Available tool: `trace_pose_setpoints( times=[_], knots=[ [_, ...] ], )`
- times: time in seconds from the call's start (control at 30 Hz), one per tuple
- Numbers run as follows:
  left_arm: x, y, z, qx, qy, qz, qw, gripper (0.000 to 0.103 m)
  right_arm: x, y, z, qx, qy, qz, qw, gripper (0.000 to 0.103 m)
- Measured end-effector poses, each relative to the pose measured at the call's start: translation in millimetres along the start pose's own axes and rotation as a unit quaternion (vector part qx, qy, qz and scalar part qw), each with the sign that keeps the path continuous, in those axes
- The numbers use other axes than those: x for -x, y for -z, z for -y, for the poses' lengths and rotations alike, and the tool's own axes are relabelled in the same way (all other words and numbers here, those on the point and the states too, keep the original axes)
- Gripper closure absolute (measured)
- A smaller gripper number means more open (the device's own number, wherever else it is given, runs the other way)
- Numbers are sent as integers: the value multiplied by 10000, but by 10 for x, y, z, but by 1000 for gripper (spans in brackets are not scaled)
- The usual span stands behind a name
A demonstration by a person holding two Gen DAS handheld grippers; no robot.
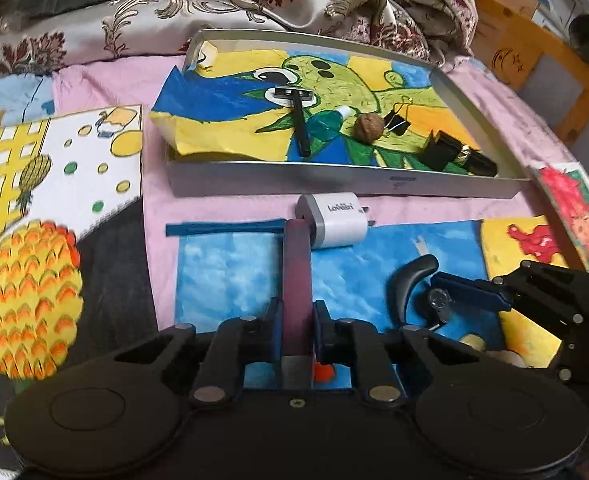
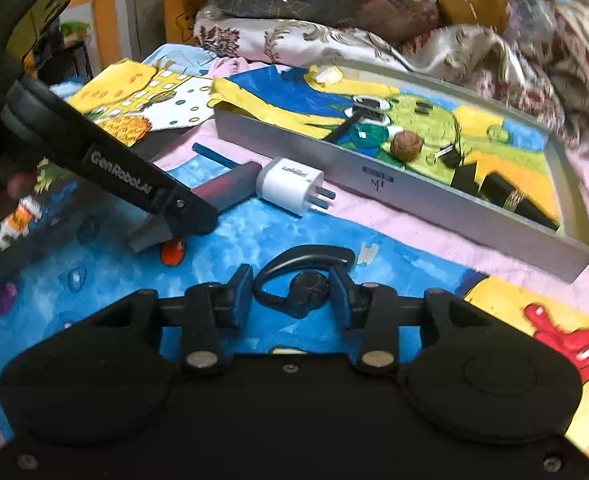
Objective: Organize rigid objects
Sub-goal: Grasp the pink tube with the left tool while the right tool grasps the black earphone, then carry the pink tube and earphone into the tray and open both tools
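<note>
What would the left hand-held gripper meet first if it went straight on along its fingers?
Probably the white charger: the purple bar clamped in the left hand-held gripper already ends right beside it. The gray tray lies behind; depth is unclear.

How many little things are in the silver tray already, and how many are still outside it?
In the tray: 5 (razor, small tube, walnut, binder clip, black lipstick case)
Outside the tray: 3 (white charger, maroon bar in the left claw, black earhook earpiece in the right claw)
Total: 8
</note>
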State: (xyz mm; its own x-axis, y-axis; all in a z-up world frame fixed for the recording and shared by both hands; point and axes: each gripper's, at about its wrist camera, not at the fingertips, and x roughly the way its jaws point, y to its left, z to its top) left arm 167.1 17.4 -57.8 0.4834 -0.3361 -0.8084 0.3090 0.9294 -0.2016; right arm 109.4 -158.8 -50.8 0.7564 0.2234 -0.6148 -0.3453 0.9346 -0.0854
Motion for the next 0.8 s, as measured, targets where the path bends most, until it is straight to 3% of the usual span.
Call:
trace_pose_setpoints(
  times=[0.2, 0.37, 0.6, 0.8],
  knots=[
    [130, 85, 8, 162, 106, 155, 9997, 87, 184, -13, -224, 863, 360, 155, 9955, 71],
    [320, -11, 67, 201, 158, 582, 9980, 87, 303, -139, -199, 875, 527, 468, 9937, 71],
    [347, -530, 157, -1, -96, 1322, 9912, 87, 351, -445, 84, 766, 853, 941, 9889, 70],
    [250, -1080, 125, -56, -60, 1754, 9845, 87, 237, -738, 494, 594, 1128, 1227, 9842, 70]
  ],
)
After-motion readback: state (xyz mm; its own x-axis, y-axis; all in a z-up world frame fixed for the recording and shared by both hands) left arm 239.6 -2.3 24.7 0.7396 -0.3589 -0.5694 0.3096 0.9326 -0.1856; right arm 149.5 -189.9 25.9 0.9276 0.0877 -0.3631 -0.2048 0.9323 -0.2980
